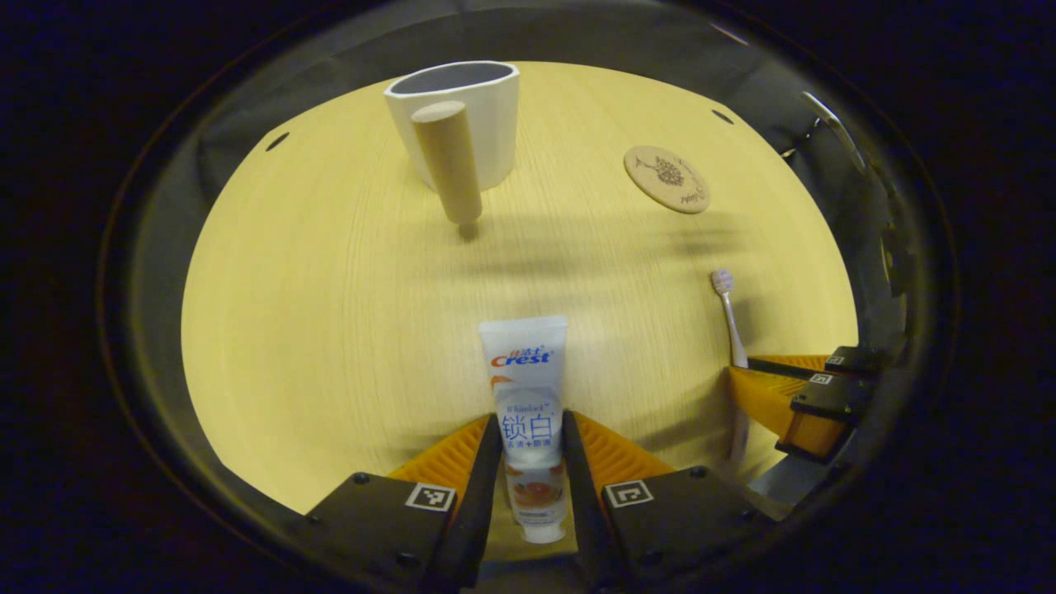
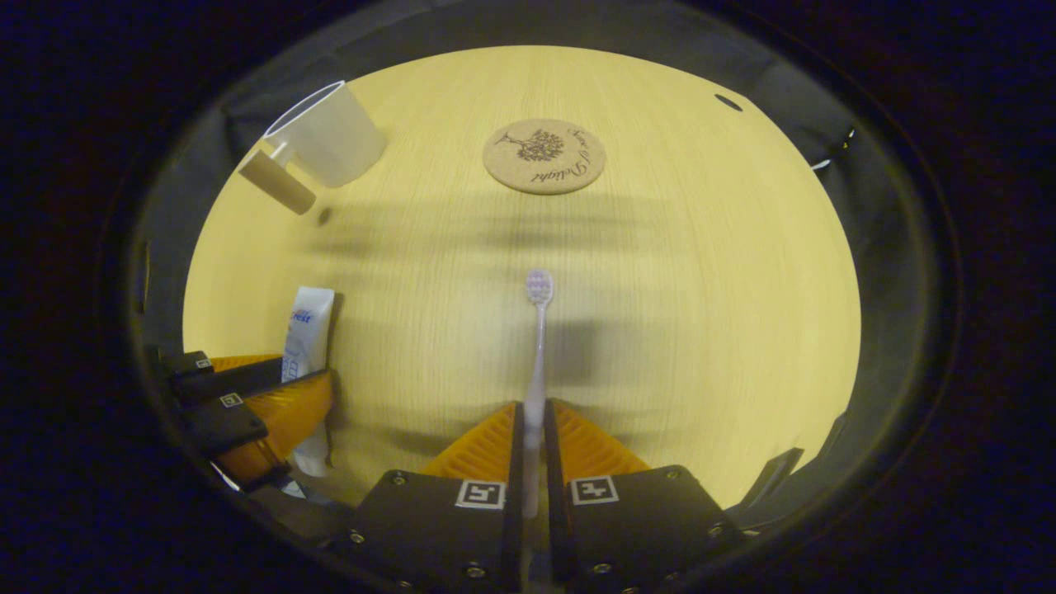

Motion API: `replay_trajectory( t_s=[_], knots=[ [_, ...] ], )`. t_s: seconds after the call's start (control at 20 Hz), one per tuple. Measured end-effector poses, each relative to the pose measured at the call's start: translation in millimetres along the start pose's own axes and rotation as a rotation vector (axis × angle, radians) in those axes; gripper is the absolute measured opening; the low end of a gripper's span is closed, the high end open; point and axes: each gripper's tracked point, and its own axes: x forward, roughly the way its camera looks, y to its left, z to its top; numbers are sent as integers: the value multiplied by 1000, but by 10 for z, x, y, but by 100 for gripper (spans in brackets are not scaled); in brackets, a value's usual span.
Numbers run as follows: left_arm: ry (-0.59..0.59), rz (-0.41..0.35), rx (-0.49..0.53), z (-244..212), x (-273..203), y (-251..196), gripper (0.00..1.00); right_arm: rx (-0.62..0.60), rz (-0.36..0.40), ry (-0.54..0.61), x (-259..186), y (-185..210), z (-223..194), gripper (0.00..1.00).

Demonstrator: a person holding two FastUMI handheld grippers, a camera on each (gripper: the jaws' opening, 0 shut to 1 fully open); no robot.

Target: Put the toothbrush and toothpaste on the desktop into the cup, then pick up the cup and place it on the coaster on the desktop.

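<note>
A: Well, going left to right, the left tool (image 1: pixel 532 462) comes first. Its two fingers pinch the white plastic toothpaste tube (image 1: pixel 528 396) by its lower half, cap end back toward the hand and flat crimped end pointing forward.

B: And the cup?

A: The white cup with the round wooden handle (image 1: pixel 462 124) stands upright at the far side of the pale wood-grain table (image 1: pixel 330 330), open mouth up, nothing visible inside it. From the left gripper view the handle faces the tube.

B: So what could go wrong on that side?

A: My guess is that the handle sits in the approach line, so a tube brought in low could knock the cup over. The tube is soft too, so a squeeze may bend it or let it slide.

B: Further right?

A: The round cork coaster with a printed tree (image 2: pixel 544 155) lies bare on the table, well apart from the cup. Then the right tool (image 2: pixel 535 462), pressed on the slim pale toothbrush (image 2: pixel 536 363) along its handle, bristle head forward.

B: Risk there?

A: Such a thin handle could twist between the fingers. Both tools are close side by side, so they may bump each other when heading for one cup.
</note>
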Motion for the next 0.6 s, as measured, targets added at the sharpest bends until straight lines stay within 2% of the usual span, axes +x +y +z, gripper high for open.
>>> replay_trajectory(
  t_s=[0.05, 0.1, 0.15, 0.2, 0.25, 0.35, 0.4, 0.5, 0.6],
  knots=[
    [-8, 1, -11, 18, 7, -1, 52, -3, 2, -1, -22, -29, 5, 15],
    [-13, -2, -11, 20, 4, 1, 43, 23, 16, -3, 12, -23, 19, 15],
    [-13, -6, -6, 14, -9, 0, 42, 31, 30, -12, 1, -21, 11, 11],
    [-20, -6, -4, 24, -18, 9, 42, 40, 46, -6, -1, -22, -1, 12],
    [-24, -7, -16, 13, -15, 6, 36, 52, 64, -10, -8, -19, 1, 12],
    [-46, -23, -5, 52, -30, -2, 35, 90, 90, -21, -64, -7, 17, 12],
    [-52, -36, -8, 35, -20, -13, 29, 99, 109, -44, -14, -24, 36, 5],
    [-85, -63, -2, 62, -44, -10, 29, 108, 127, -53, -8, -23, 37, 5],
    [-129, -84, -23, 129, -38, -19, 21, 97, 136, -70, -11, -24, 36, 5]
  ],
)
